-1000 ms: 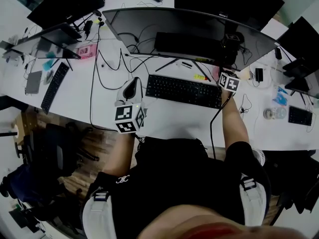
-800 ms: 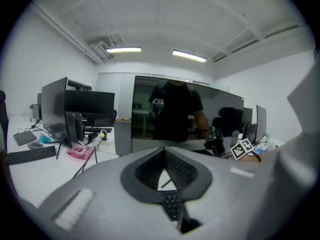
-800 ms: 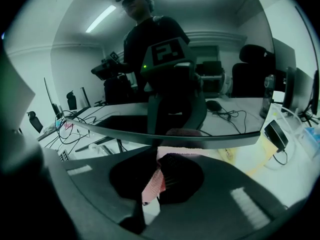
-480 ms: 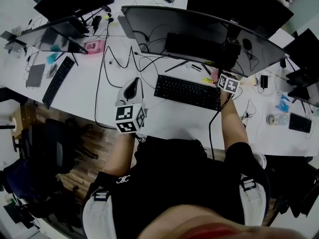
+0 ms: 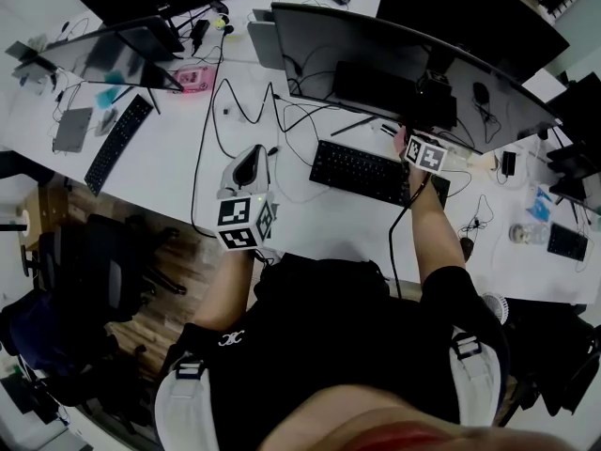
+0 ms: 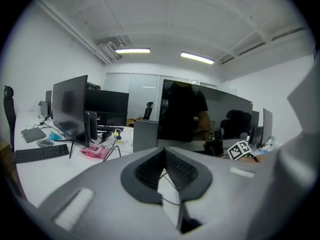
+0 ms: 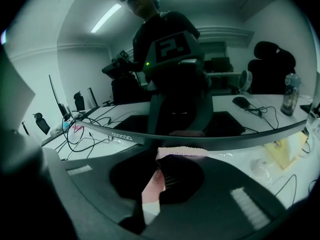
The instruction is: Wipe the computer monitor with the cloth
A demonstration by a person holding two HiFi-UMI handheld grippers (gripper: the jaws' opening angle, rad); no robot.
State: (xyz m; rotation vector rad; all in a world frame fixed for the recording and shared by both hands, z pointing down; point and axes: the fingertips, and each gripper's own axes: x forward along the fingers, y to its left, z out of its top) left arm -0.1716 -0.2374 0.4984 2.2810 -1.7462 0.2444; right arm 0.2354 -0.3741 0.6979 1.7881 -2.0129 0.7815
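Looking down from the head view, a wide curved black monitor [image 5: 394, 50] stands on the white table [image 5: 169, 158]. Its long side runs from left to right across the table, and its screen faces the person. The right gripper [image 5: 413, 141] is up at the monitor's bottom edge, just past the black keyboard [image 5: 371, 170]. The left gripper [image 5: 252, 155] rests over the table, well away from the monitor. You cannot tell here what either gripper holds. The left gripper view shows that its jaws meet at the tips with nothing between them. Only the table shows behind them, and the monitor [image 6: 210, 116] is far off. The right gripper view shows what the others hide. Its jaws are squeezed on a pink cloth [image 7: 176, 153], and the cloth touches the bottom edge of the dark screen [image 7: 215, 79]. That edge curves from left to right.
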